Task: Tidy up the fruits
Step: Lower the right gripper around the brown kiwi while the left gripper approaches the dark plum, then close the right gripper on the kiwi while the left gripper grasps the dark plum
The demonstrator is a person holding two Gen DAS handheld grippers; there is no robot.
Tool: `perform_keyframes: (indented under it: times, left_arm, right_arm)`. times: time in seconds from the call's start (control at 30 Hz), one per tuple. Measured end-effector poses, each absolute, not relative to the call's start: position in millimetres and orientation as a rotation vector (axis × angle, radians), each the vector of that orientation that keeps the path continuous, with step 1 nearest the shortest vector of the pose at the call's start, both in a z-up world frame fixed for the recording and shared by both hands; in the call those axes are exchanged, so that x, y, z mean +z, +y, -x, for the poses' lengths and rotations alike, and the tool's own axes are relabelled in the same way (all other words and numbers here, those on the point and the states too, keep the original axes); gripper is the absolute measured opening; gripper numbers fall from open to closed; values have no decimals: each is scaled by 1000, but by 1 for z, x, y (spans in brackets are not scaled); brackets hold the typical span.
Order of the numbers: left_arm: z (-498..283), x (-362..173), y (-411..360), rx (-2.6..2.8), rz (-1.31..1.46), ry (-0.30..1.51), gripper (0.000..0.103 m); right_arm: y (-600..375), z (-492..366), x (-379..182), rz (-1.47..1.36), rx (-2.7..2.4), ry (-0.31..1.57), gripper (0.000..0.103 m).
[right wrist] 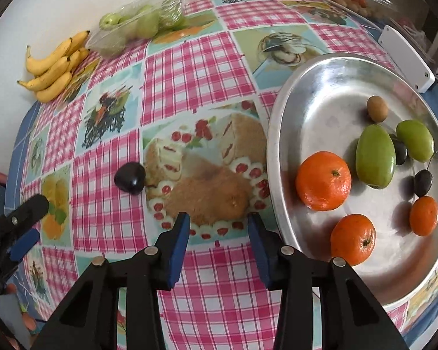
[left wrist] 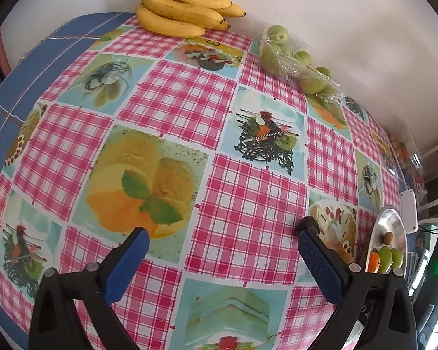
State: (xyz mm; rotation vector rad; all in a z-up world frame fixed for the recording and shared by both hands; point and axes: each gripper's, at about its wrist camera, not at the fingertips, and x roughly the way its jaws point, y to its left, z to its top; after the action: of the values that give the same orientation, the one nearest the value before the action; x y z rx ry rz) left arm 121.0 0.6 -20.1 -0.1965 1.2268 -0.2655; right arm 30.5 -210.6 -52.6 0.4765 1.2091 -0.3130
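Right claw (right wrist: 219, 221), jaws apart and empty, above the checked table (right wrist: 207, 67). A dark plum (right wrist: 130, 178) lies on the cloth ahead and left of it, apart; the metal tray (right wrist: 300, 87) of fruit lies to its right. Left claw (left wrist: 223, 237) wide open, empty.

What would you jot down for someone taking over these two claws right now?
Left claw: open, empty, above bare tablecloth.
Right claw: open, empty, partly closed, beside the tray.
In the tray: three oranges, two green fruits, a brown one, two dark ones.
Done: those are sorted.
Left: a dark plum loose on the cloth to the left of the right claw, likely next. Bananas and bagged green fruit sit by the wall.
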Motion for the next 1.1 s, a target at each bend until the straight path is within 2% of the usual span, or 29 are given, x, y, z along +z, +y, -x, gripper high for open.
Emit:
perform_keyframes:
  times: [0.4,0.63,0.77,0.87,0.97,1.07,1.1]
  left_arm:
    - [-126,-24,-19,-318,168,1229,103]
    - [-132,-31,-43,-364,150,1231,102]
    - [-133,-35,-60,-397,132,1231,101]
    - [-133,-41,-73,-422,123,1245,91]
    - [-132,-47,-85,-435,104,1247,90]
    - [-133,-49,-93,-447,101,1240,81]
    - [-133,-48,-95,-451,98,1231,75]
  right_arm:
    - [-208,-46,-59,-470,-352,1170,41]
    - [-215,-42,-59,-504,-360,1153,27]
    - [-218,-43,-59,-522,-345,1145,27]
    - [-220,-43,-59,-535,-337,1138,27]
    - [-221,-42,-58,-547,-326,1135,27]
    - [-222,-40,-58,-555,-319,1135,27]
    - [-222,-40,-58,-558,-316,1135,27]
